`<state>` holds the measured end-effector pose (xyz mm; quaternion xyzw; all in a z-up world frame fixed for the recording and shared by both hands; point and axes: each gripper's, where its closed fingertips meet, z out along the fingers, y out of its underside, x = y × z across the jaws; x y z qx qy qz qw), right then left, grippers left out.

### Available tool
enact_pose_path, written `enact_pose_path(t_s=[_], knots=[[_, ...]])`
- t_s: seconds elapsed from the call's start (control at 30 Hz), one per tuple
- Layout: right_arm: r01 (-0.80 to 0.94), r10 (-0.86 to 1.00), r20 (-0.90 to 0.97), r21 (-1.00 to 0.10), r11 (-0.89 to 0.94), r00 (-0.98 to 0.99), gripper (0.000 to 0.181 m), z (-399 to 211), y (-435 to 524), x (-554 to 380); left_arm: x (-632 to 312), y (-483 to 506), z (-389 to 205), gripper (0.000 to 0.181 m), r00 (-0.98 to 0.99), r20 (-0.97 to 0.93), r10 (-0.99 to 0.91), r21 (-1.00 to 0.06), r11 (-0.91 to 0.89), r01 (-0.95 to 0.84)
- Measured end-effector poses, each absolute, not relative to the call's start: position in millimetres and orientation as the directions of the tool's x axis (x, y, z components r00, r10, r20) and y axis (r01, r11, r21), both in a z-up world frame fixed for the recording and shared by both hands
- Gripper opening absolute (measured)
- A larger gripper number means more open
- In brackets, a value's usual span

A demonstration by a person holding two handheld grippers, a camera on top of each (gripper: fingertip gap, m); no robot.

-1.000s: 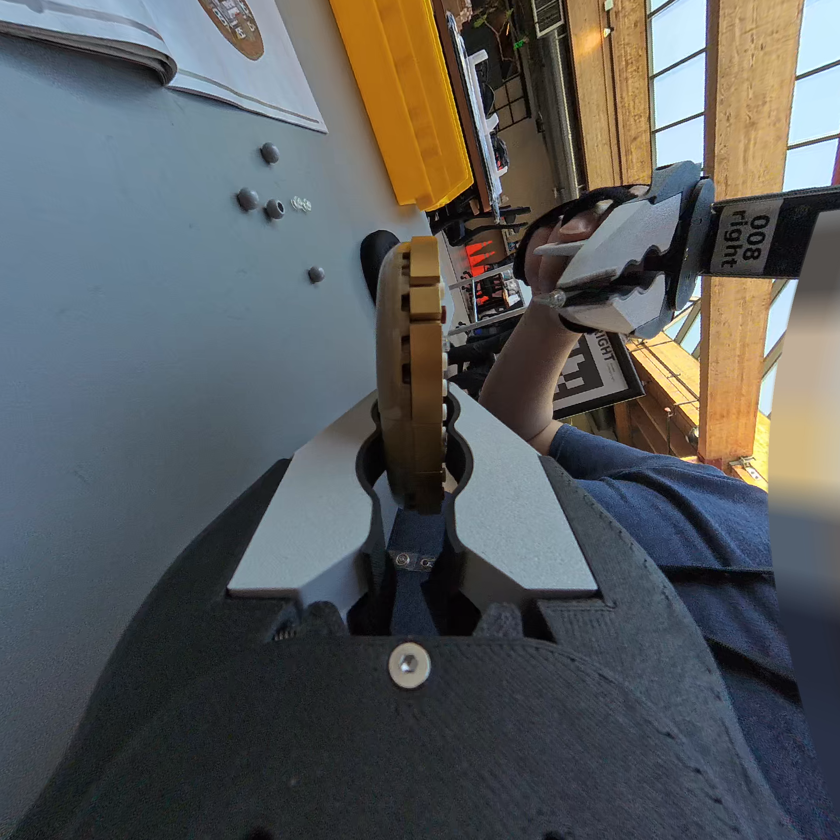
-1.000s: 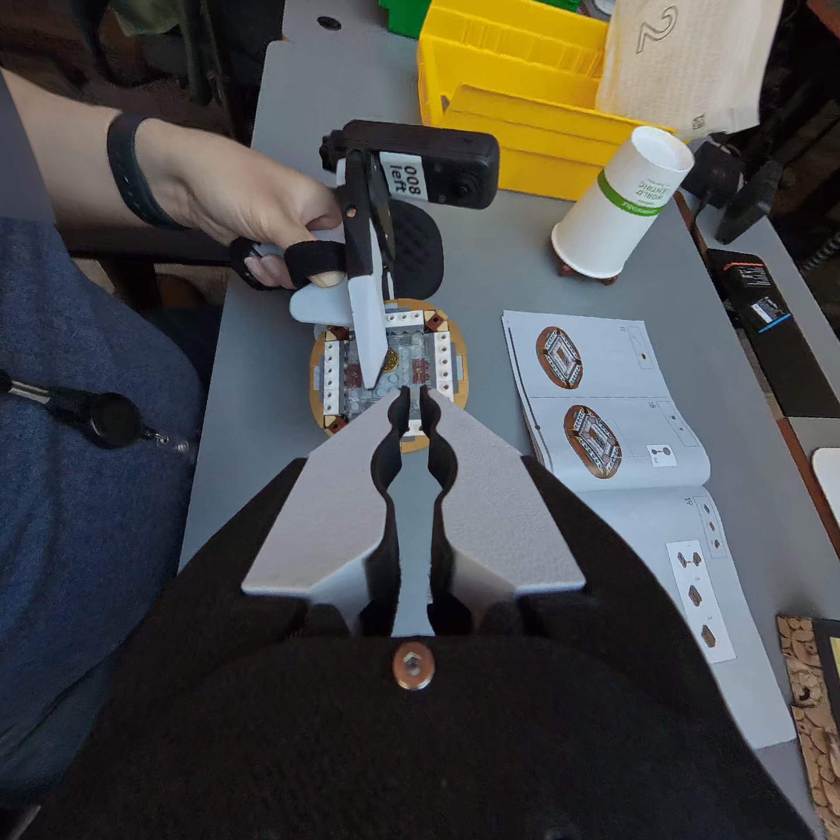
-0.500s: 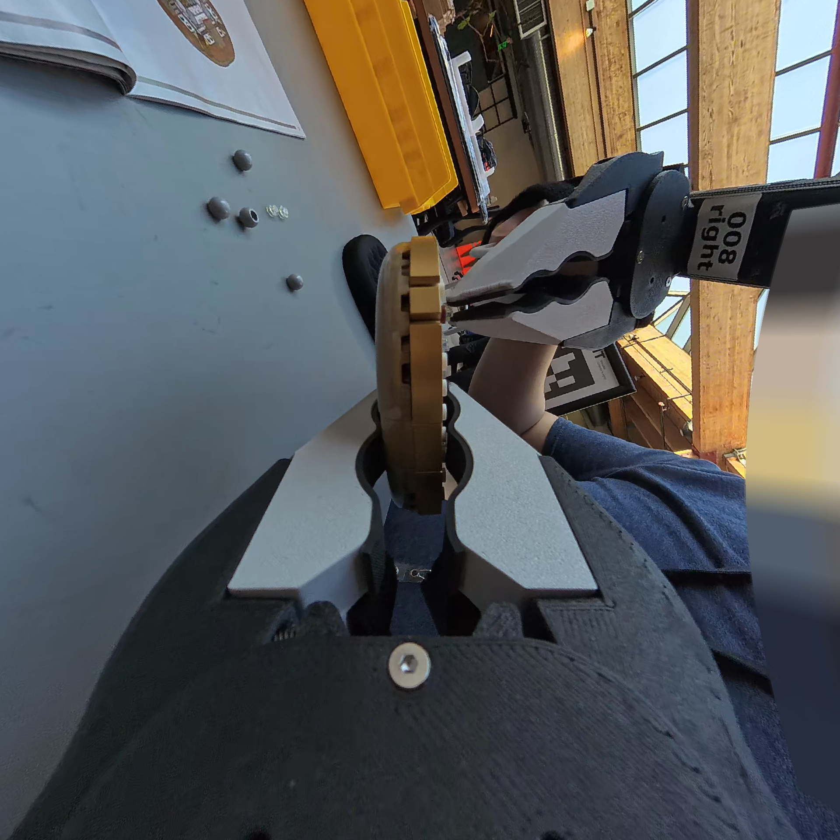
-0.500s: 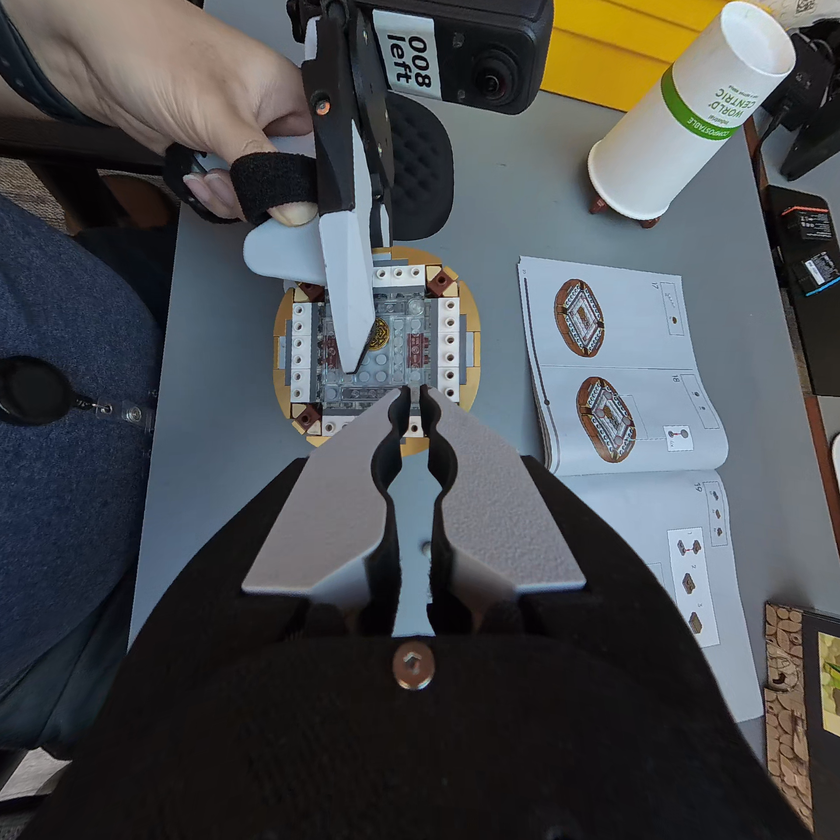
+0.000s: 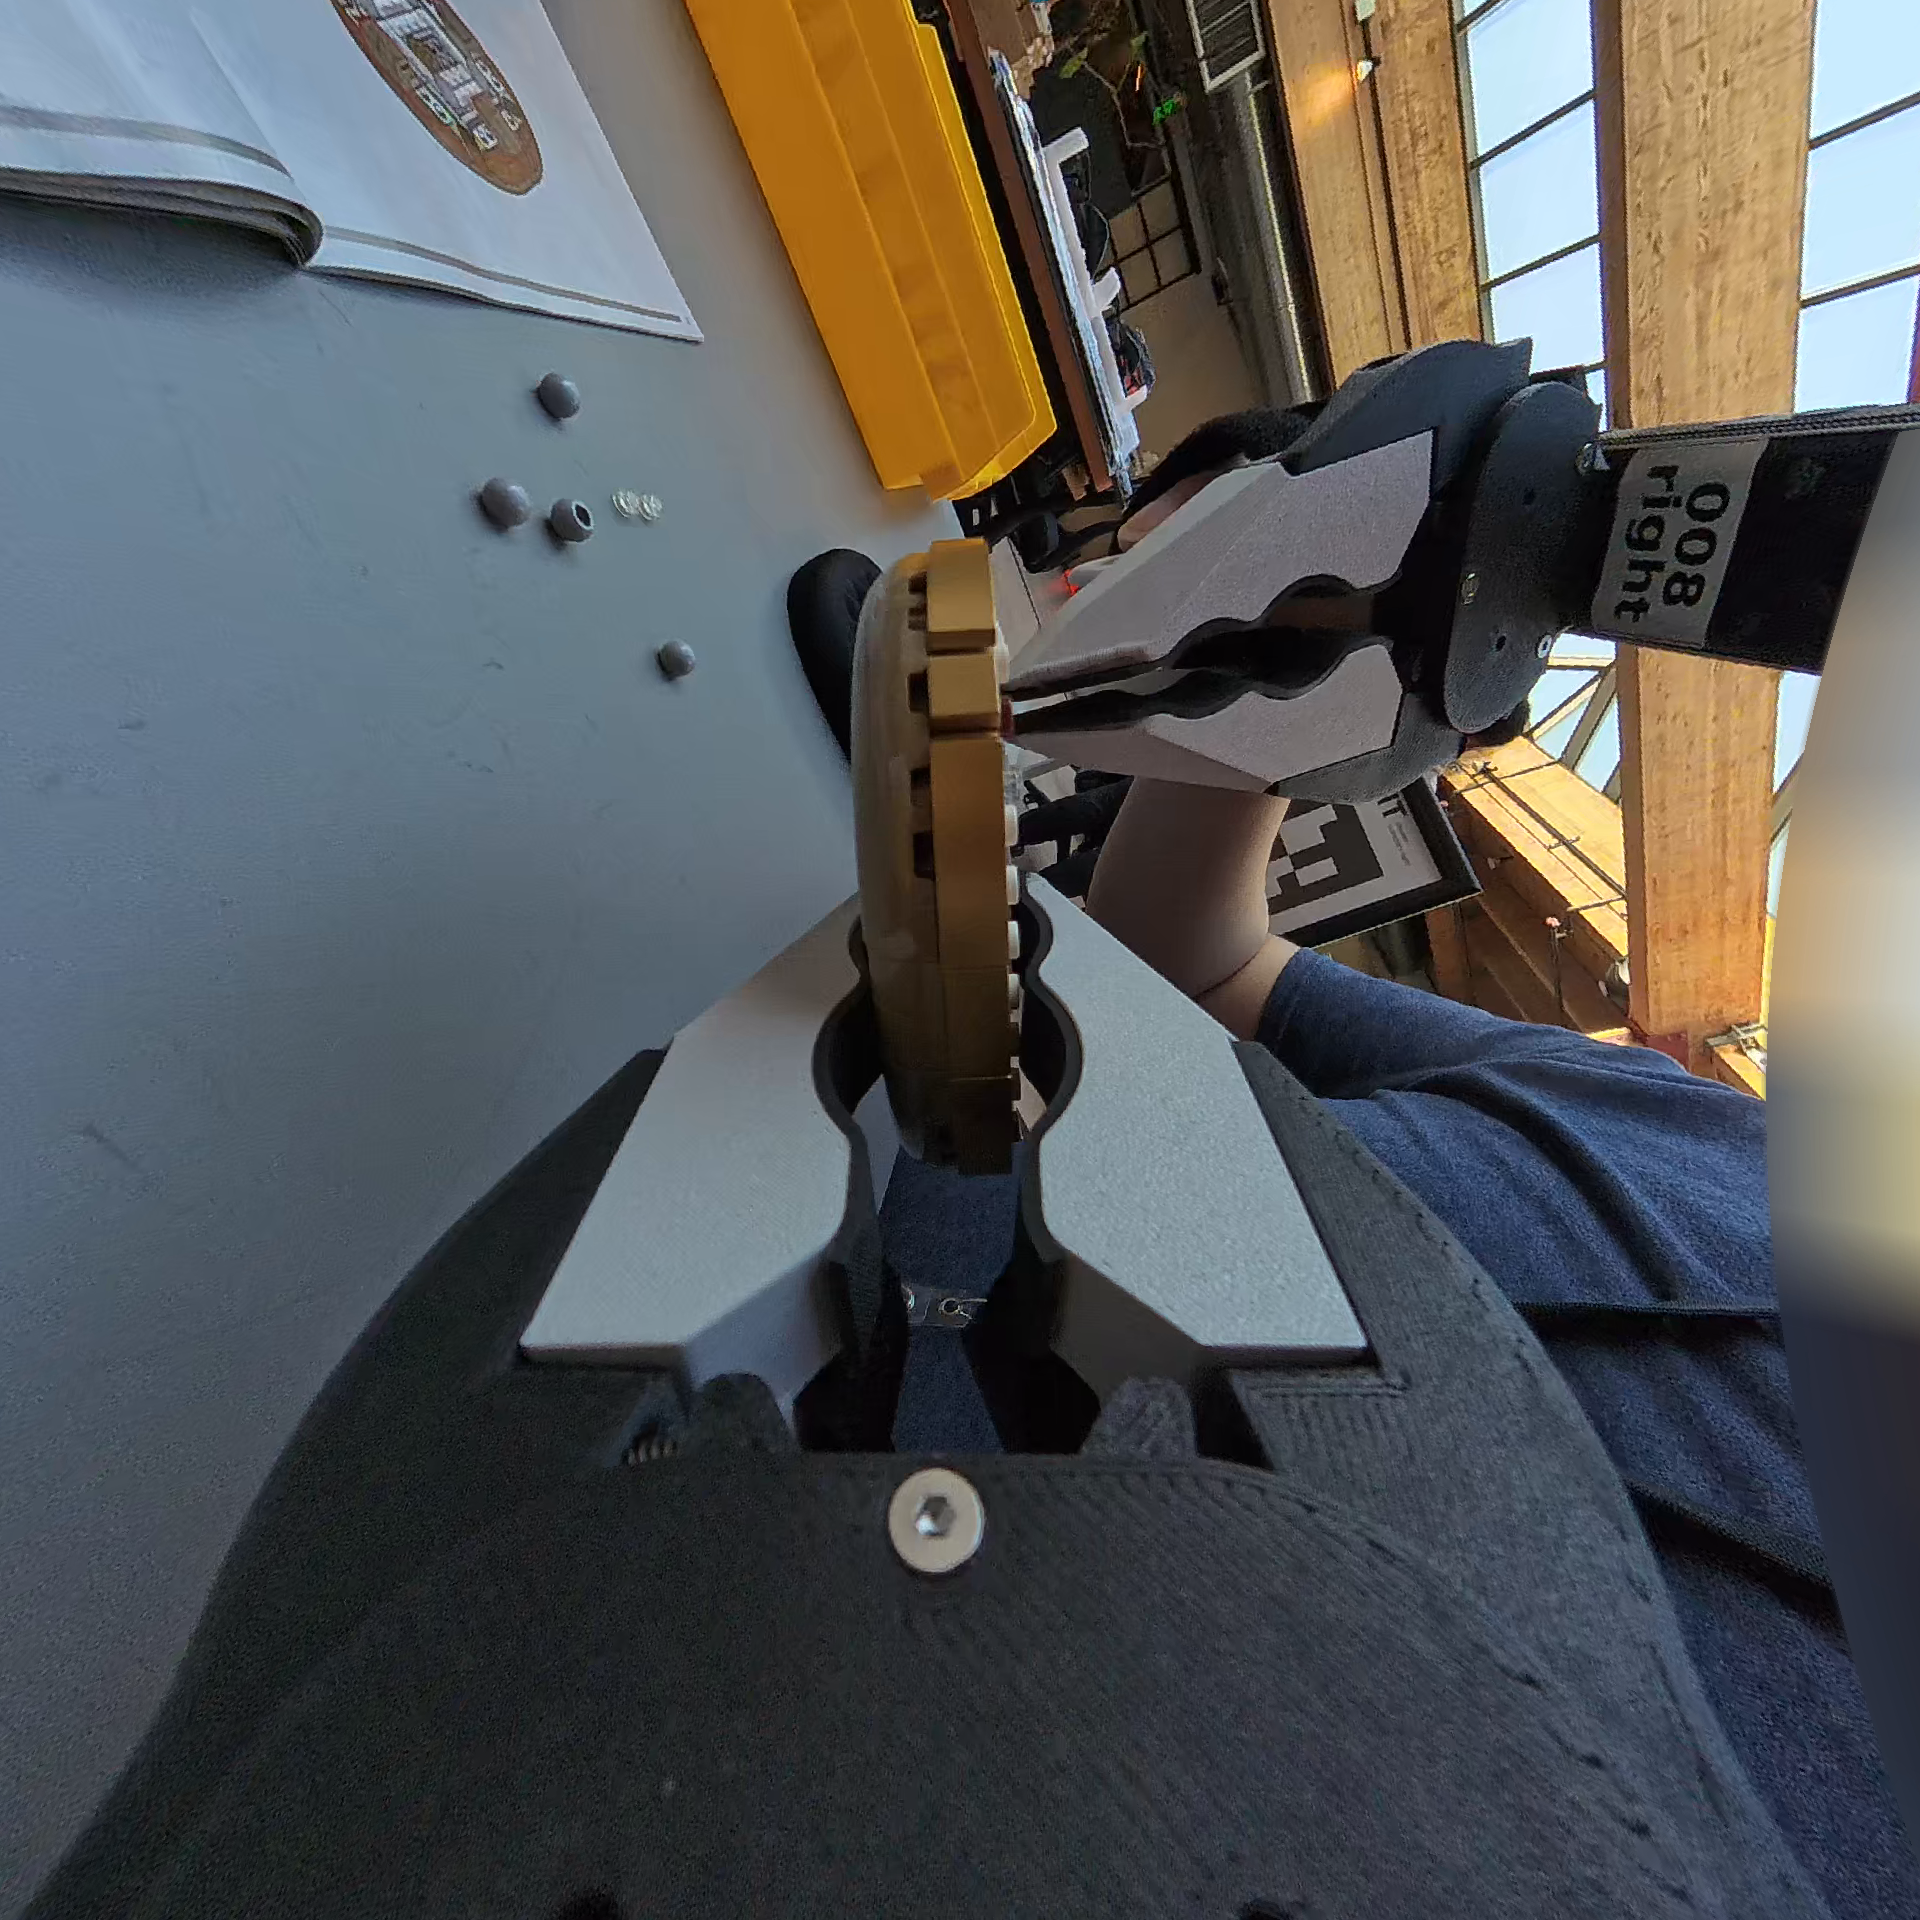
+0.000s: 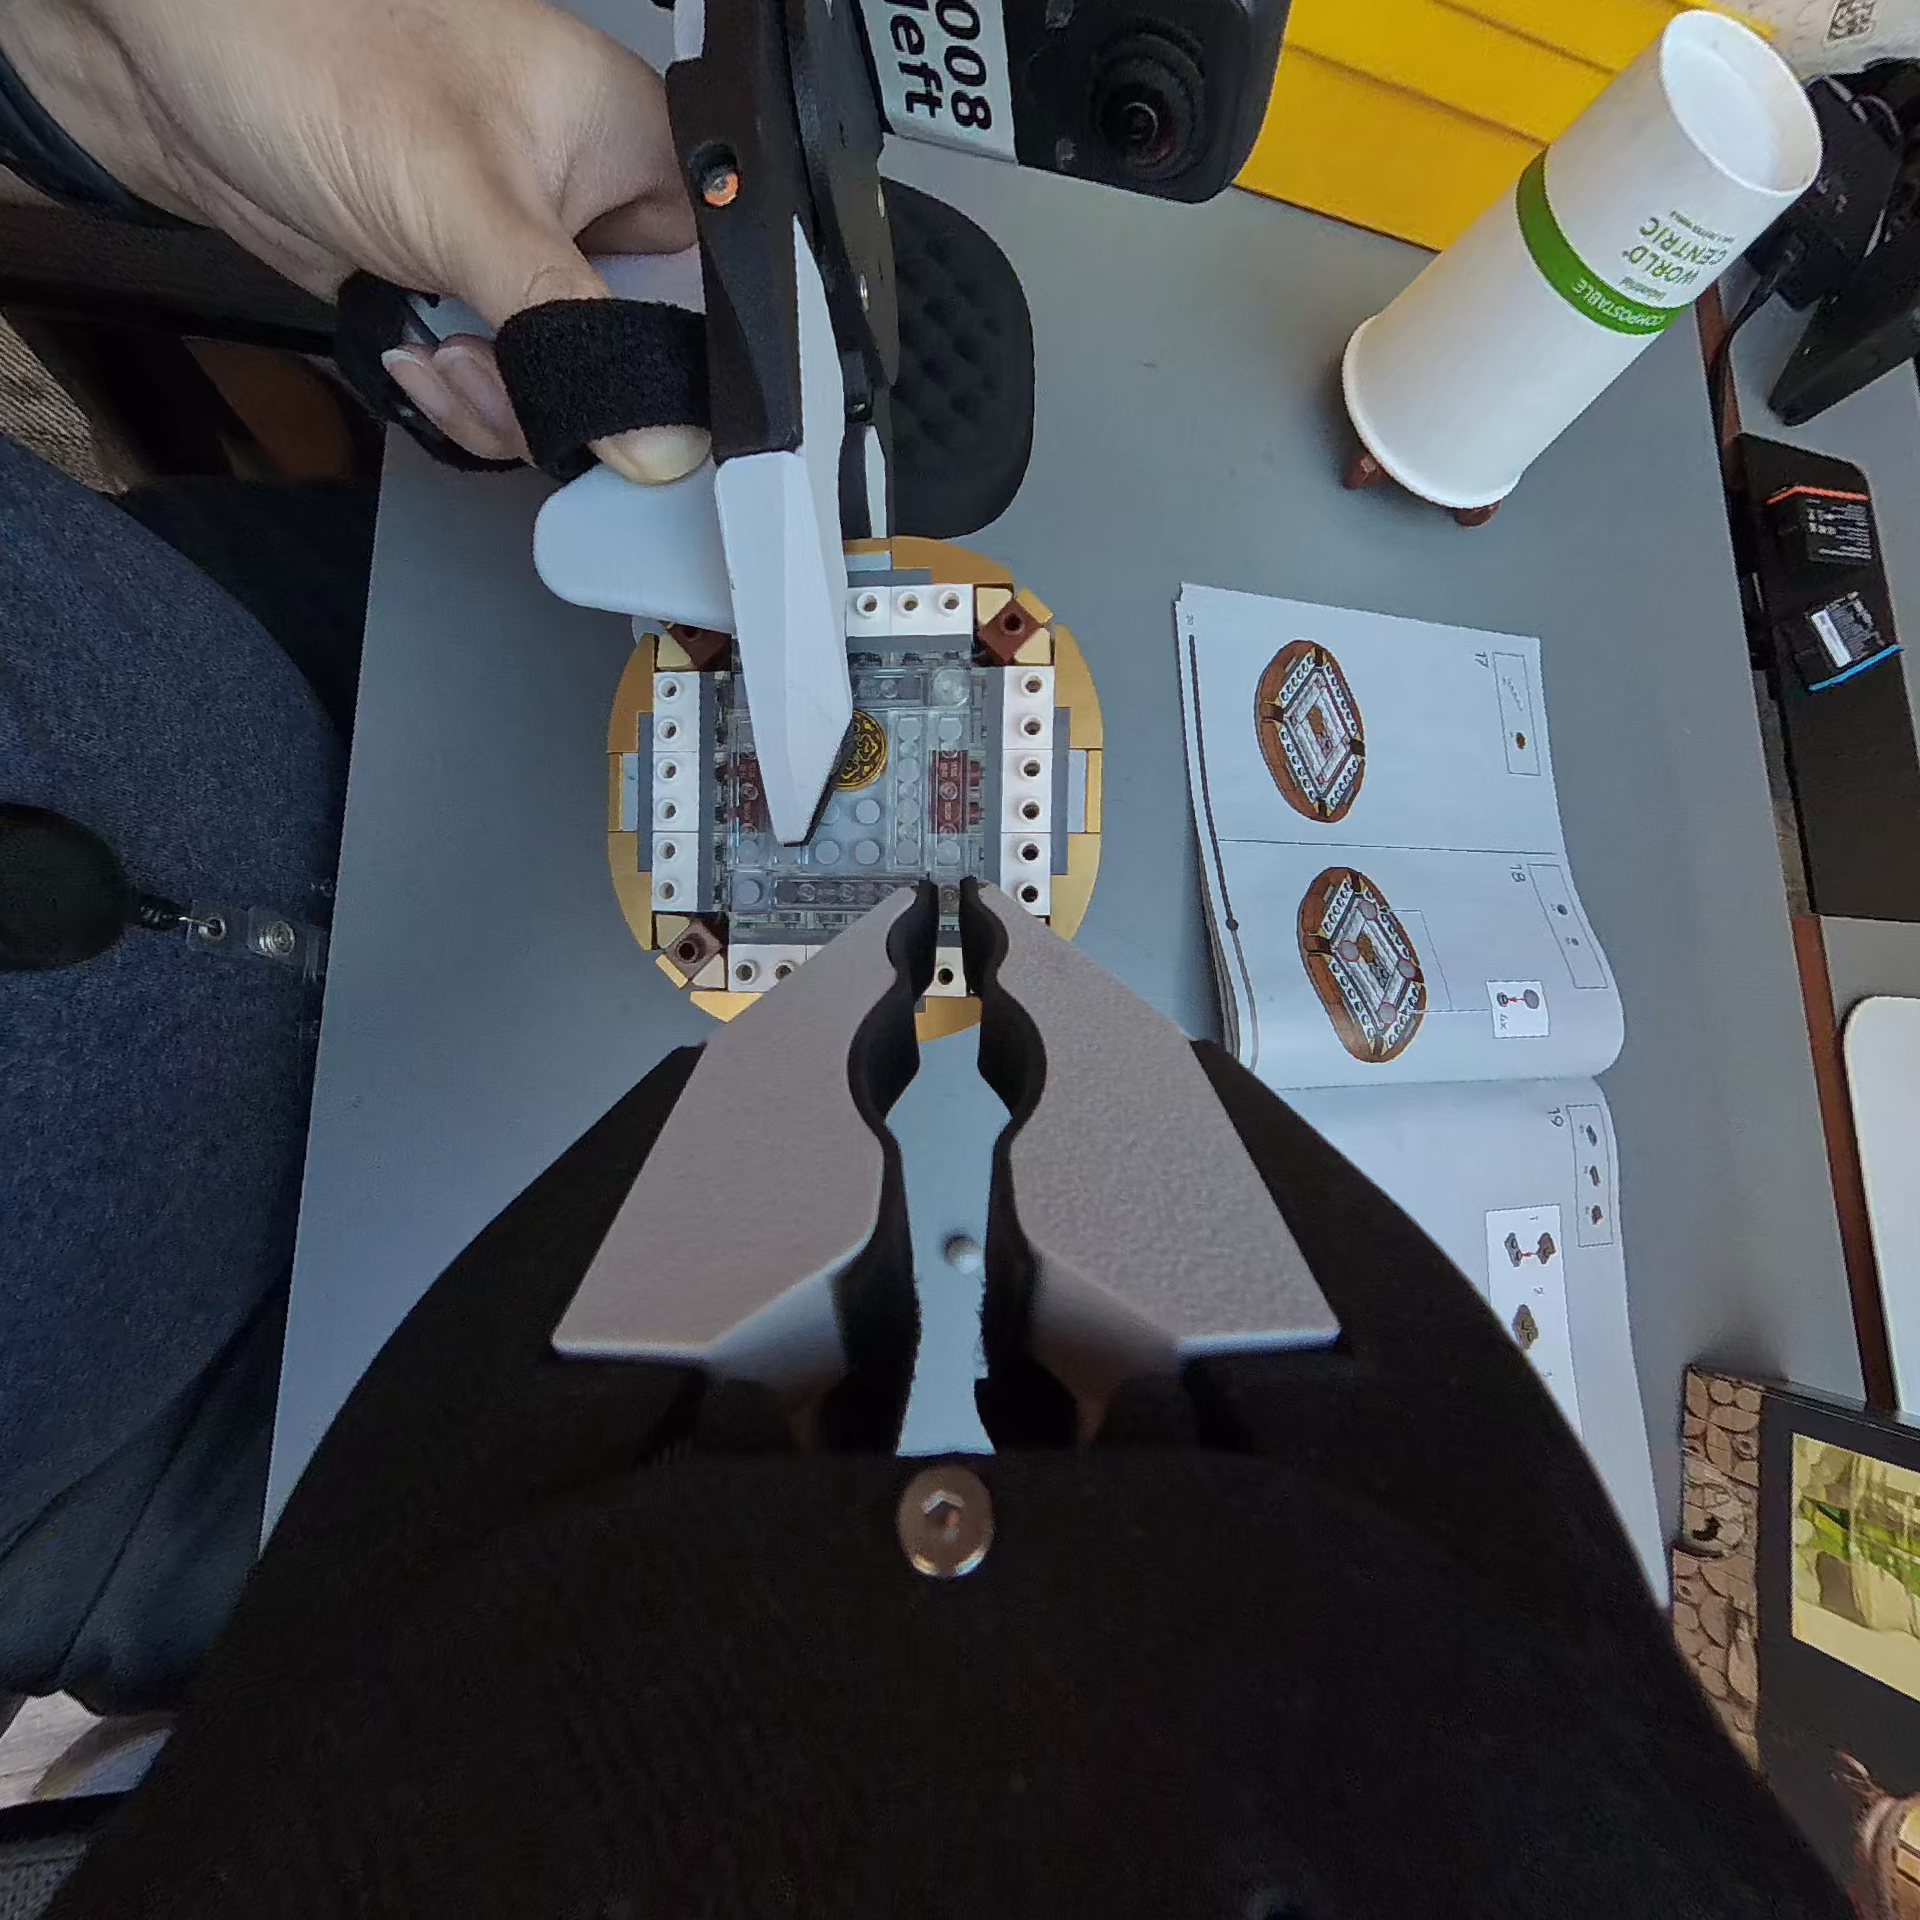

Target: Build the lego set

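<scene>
The round gold Lego build [image 5: 961,831] is held off the grey table [image 5: 260,883], and the left wrist view shows it edge-on. My left gripper [image 5: 943,920] is shut on its rim. In the right wrist view the build's studded white, grey and clear top [image 6: 914,769] faces the camera, with one left finger [image 6: 784,675] lying across it. My right gripper [image 6: 940,902] is almost closed on a small grey piece [image 6: 948,896], and its tips touch the build's near edge. The right gripper also shows in the left wrist view [image 5: 1013,701], with its tips against the build's face.
Loose grey round pieces [image 5: 504,504] and tiny clear ones [image 5: 636,506] lie on the table. An open instruction booklet [image 6: 1382,831] lies to the right of the build. An upturned white paper cup [image 6: 1558,270] and yellow bins [image 5: 894,260] stand behind. Black devices [image 6: 1839,665] sit at the right edge. The grippers are tip to tip, or close to it.
My right gripper has moved in from well off the build until its tips touch the build's face. The left gripper has kept its hold on the build.
</scene>
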<state>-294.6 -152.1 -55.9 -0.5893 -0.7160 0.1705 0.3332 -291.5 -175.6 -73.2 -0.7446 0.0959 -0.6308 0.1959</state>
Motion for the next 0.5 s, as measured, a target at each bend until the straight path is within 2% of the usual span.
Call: enact_pose_path(t_s=[0.5], knots=[[0.779,0.943,0.315,-0.563,0.276,-0.107,0.003,-58.5,-154.4,-294.7,-291.9,-178.9,-74.8,0.019,0.231,0.882,-0.41,-0.438,-0.895,0.084]])
